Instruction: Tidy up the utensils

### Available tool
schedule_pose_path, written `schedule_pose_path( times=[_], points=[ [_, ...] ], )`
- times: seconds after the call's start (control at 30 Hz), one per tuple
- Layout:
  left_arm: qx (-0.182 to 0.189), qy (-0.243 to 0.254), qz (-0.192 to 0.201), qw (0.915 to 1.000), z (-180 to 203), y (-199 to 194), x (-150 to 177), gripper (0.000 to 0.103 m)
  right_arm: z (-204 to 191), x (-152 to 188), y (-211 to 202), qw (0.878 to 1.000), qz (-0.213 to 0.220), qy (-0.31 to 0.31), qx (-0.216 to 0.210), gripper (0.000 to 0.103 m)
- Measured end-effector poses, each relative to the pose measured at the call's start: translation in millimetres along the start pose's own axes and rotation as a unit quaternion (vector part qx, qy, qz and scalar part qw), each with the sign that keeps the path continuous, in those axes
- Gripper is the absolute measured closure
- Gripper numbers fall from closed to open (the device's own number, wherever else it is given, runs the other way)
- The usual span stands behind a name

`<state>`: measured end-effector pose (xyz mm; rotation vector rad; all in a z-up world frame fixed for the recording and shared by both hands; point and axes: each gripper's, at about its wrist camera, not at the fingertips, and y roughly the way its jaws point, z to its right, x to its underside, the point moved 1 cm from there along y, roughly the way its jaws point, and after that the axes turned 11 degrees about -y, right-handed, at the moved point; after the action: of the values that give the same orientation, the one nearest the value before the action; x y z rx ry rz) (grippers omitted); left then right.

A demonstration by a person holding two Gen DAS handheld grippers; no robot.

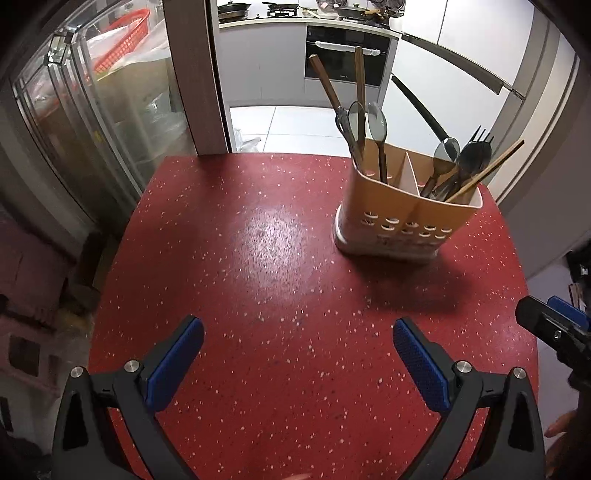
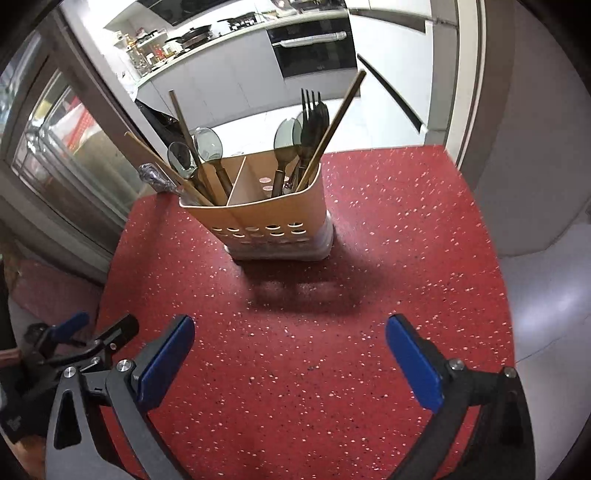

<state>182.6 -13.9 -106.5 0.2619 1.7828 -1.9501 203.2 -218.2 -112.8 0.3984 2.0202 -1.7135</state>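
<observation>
Blue-padded fingers (image 1: 173, 365) of the left claw (image 1: 297, 363) stand spread wide over the red speckled counter (image 1: 258, 258), with nothing between them. Beside it, the right claw (image 2: 290, 363) is likewise fully parted and empty above the same surface, its black frame and blue pads showing at the right edge of the left wrist view.

Farther back on the counter stands a tan plastic utensil caddy (image 1: 402, 214) on a white perforated base, split by dividers into compartments. Its left compartment holds two steel spoons (image 1: 376, 123) bowl-up, wooden-handled pieces (image 1: 325, 83) leaning outward, and one item with a clear wrapped end (image 2: 151, 175). Its right compartment holds a dark fork (image 2: 312, 110) with tines up, more spoons (image 2: 286, 134) and a long wooden chopstick (image 2: 338, 125) slanting over the rim. The middle compartment looks bare of utensils. A dark shadow falls on the counter in front of the caddy.

Behind the counter, a doorway opens onto a white-tiled kitchen with a built-in black oven (image 1: 345, 55) and pans (image 1: 232, 6) on the hob. A glass-fronted cabinet (image 1: 92, 122) stands to the left, an orange basket (image 1: 123, 37) visible through it.
</observation>
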Motion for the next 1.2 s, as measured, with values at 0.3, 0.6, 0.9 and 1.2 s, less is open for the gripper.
schedule_pose_path(
  times=[0.3, 0.6, 0.9, 1.2],
  points=[
    [0.006, 0.011, 0.039, 0.9992, -5, -31, 17, 0.000, -24, 16, -30, 0.997, 0.040, -0.042, 0.058, 0.000],
    [-0.003, 0.018, 0.069, 0.9975, -11, -51, 23, 0.000, -31, 25, -54, 0.993, 0.074, -0.041, 0.088, 0.000],
    [0.002, 0.034, 0.127, 0.9913, -8, -76, 10, 0.000, -33, 12, -77, 0.985, 0.134, -0.033, 0.100, 0.000],
    [0.013, 0.026, 0.134, 0.9906, -9, -82, 6, 0.000, -38, 9, -80, 0.984, 0.142, -0.036, 0.099, 0.000]
  ],
)
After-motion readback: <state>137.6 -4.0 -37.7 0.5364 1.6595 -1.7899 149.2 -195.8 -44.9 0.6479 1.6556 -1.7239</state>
